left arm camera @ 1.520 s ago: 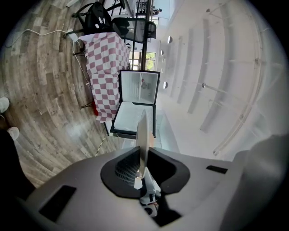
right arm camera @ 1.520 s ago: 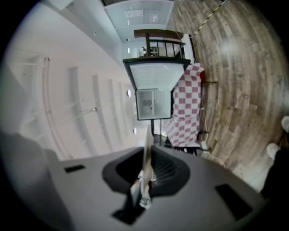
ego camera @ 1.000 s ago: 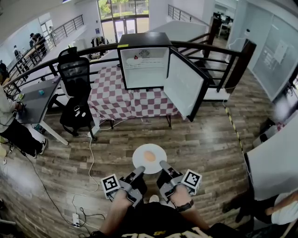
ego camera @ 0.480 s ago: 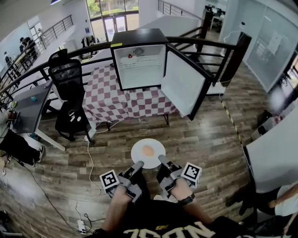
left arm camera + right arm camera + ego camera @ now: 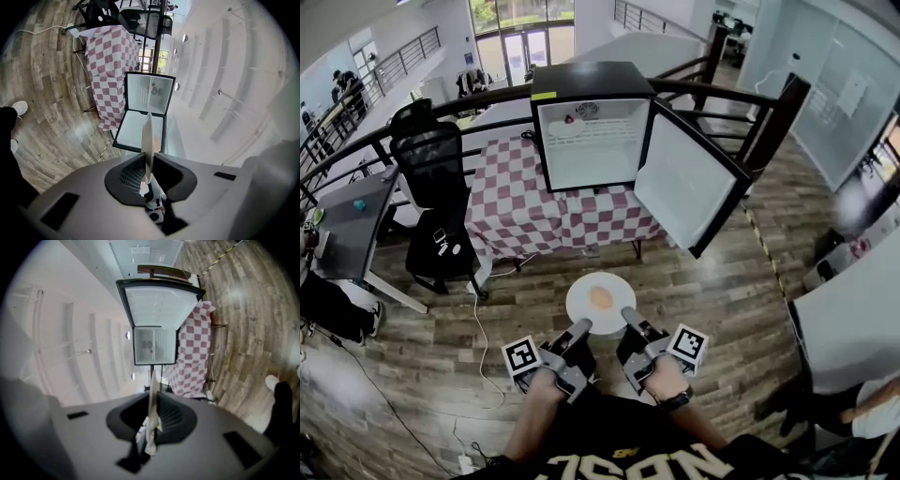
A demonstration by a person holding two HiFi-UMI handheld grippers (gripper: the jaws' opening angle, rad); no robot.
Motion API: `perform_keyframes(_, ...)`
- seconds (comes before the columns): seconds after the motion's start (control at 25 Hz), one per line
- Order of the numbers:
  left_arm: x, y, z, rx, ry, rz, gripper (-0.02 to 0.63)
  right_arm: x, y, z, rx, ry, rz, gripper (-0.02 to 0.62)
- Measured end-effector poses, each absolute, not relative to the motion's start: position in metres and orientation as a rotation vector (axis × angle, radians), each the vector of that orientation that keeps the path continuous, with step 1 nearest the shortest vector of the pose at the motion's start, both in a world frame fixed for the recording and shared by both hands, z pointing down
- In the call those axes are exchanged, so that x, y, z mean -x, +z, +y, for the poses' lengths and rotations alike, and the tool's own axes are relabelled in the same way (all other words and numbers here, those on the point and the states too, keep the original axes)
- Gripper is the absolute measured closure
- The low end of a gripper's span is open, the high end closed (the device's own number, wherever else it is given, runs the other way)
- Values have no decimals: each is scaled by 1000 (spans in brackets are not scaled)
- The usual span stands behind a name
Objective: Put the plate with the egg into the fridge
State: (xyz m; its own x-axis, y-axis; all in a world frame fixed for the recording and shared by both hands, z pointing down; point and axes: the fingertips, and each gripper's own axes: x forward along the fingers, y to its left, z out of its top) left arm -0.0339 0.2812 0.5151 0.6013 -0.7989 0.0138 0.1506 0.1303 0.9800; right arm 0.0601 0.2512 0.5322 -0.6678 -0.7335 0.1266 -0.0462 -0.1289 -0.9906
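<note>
A white plate [image 5: 601, 303] with a fried egg [image 5: 600, 298] on it is carried level above the wooden floor. My left gripper [image 5: 580, 330] is shut on its near left rim and my right gripper [image 5: 628, 317] is shut on its near right rim. In the left gripper view the plate [image 5: 147, 143] shows edge-on between the jaws; in the right gripper view the plate [image 5: 152, 401] shows the same way. Ahead, a small black fridge [image 5: 592, 131] stands on a checked table with its door [image 5: 689, 181] swung open to the right. A wire shelf crosses its white inside.
The red-and-white checked tablecloth [image 5: 539, 211] hangs to near the floor. A black office chair [image 5: 437, 202] and a grey desk [image 5: 352, 220] stand to the left. A dark railing [image 5: 750, 103] runs behind the fridge. White cables [image 5: 478, 328] lie on the floor.
The fridge and table have come nearer and larger in the head view. The plate stays held between both grippers, level as before.
</note>
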Motion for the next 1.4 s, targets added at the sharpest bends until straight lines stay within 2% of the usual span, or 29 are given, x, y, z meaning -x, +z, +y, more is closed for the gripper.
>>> perform_keyframes(0.56,107,515,205,-1288,-748,-594,560,10,527,182,915,-1730,1681,555)
perform_keyframes(1.0,115,521,162,-1264,-771,-573,560,17,534,138,931,-1709,1680,555)
perform_keyframes(1.4,111,520,84,-1257,-793,-615,560,14,536,55,878,-1737,1683,555)
